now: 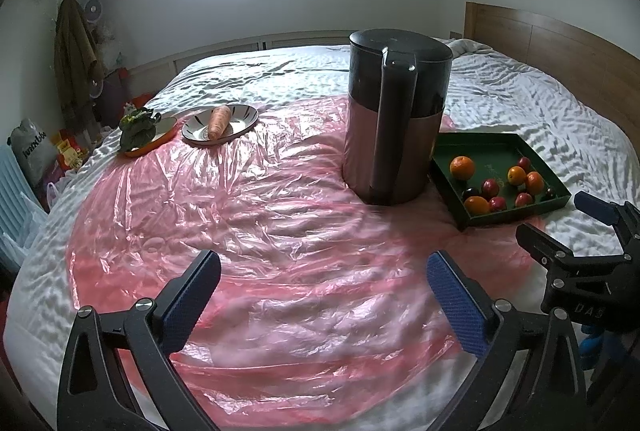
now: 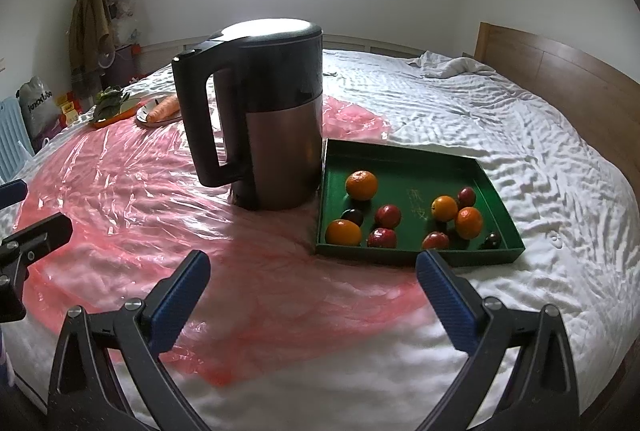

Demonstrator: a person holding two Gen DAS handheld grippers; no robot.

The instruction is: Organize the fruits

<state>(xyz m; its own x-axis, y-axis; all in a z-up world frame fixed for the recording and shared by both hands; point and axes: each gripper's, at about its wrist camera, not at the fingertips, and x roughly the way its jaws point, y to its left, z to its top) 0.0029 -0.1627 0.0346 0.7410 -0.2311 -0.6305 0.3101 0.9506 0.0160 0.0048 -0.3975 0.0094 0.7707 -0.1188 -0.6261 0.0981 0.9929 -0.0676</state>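
You see a kettle (image 2: 276, 135) of brushed metal under matt black plastic, on crinkled glossy pink plastic sheeting (image 1: 248, 215) over rumpled white cloth bedding (image 2: 520, 135)

green tray (image 2: 404, 167), orange and red fruits (image 2: 361, 185), pink plastic sheet (image 1: 248, 215).

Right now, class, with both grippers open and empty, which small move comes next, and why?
Probably ease the right hand-held gripper forward to the green tray; its near edge lies just ahead, holding the mixed oranges and red fruit, while the left hand-held gripper faces bare plastic.
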